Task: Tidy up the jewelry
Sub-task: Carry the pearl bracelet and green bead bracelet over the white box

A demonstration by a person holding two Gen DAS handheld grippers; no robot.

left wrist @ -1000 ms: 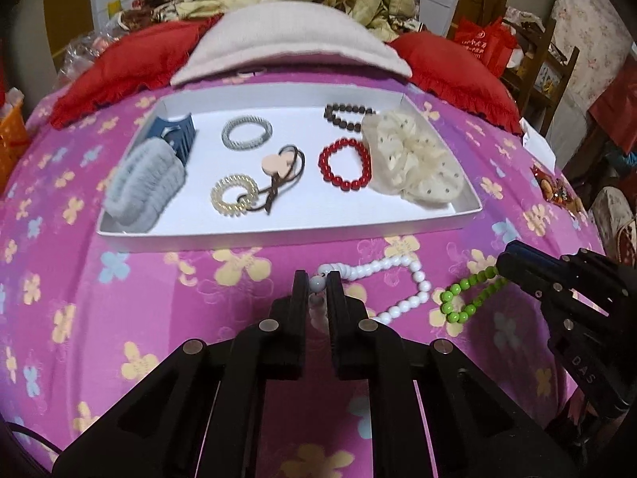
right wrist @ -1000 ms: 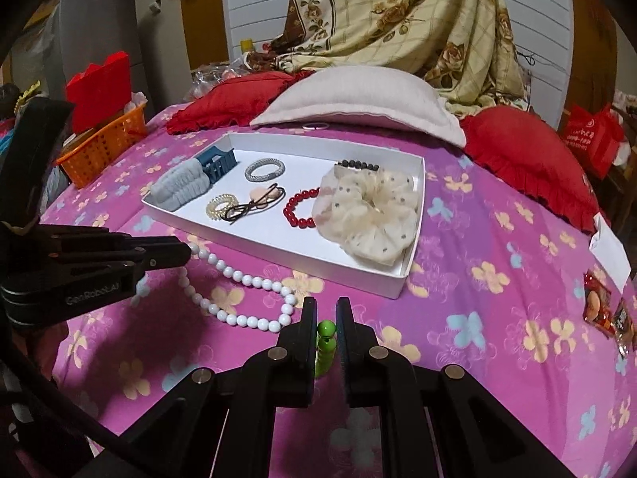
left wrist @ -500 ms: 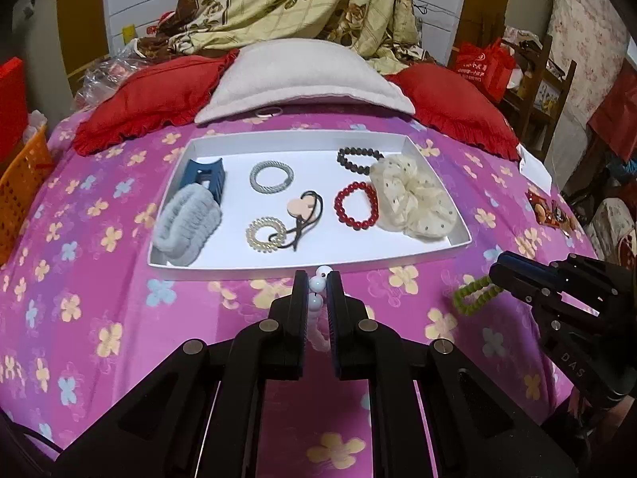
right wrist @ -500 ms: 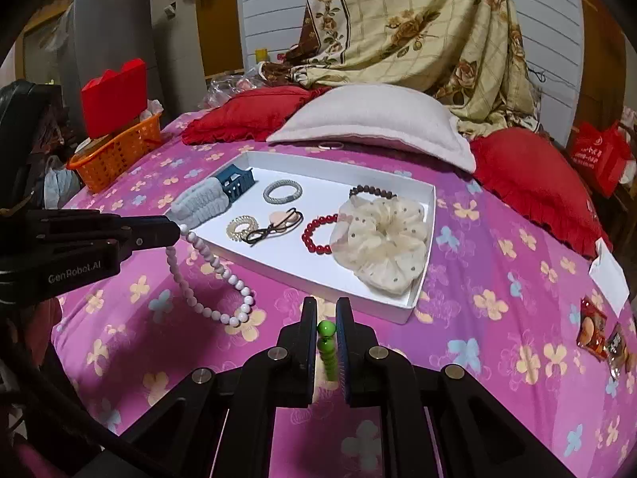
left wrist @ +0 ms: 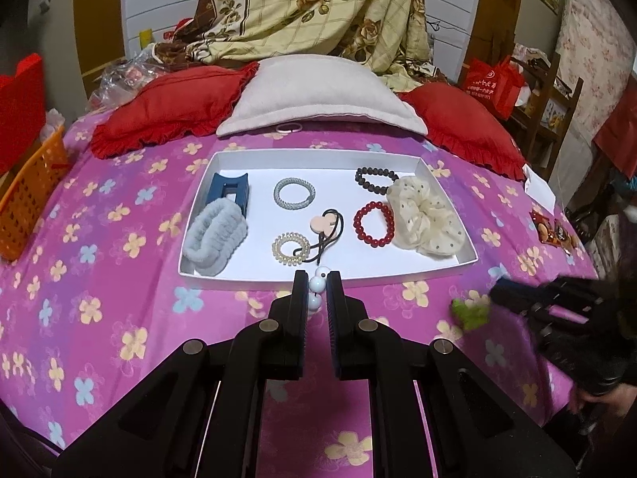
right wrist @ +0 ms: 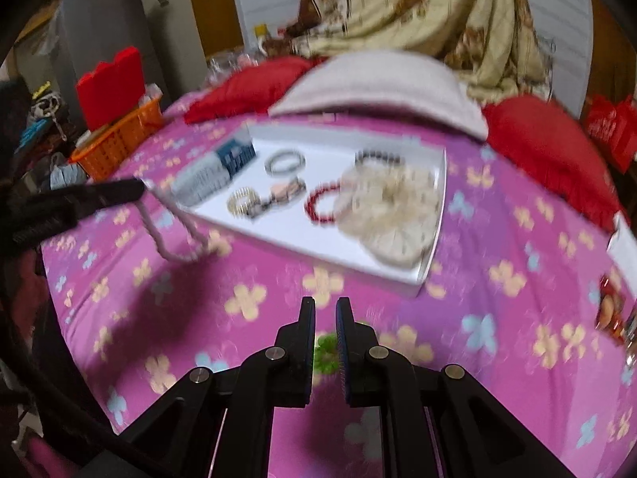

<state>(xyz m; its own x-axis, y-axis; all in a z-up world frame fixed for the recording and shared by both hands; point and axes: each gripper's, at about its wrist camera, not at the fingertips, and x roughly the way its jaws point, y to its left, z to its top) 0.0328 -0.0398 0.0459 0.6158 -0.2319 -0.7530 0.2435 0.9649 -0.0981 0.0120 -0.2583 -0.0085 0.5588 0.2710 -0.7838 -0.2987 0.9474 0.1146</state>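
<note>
Ok so both hands busy rn. My left gripper [left wrist: 317, 279] is pinched on the white bead necklace [left wrist: 318, 285], couple beads stuck between the pads, and from the right cam the rest of the strand hangs off the tip in a loop above the pink flowery bedspread [left wrist: 99, 279], just in front of the tray's near-left corner.

Right gripper [right wrist: 325, 306] is squeezed down on the green bead bracelet [right wrist: 325, 352]. That cam is pretty blurry tbh, but the green bunch sits between the fingers, and from the left cam it dangles off the tip over the bedspread, to the right of the tray.

White tray [left wrist: 446, 273] sits mid-bed w/ stuff already in it: blue claw clip [left wrist: 231, 191] + grey fuzzy scrunchie [left wrist: 213, 239] on the left, grey coil tie [left wrist: 294, 193], clear coil tie [left wrist: 290, 249], hair tie w/ a pink heart [left wrist: 324, 227], red bead bracelet [left wrist: 374, 224], dark bead bracelet [left wrist: 374, 179], cream dotted scrunchie [left wrist: 428, 221] on the right.
</note>
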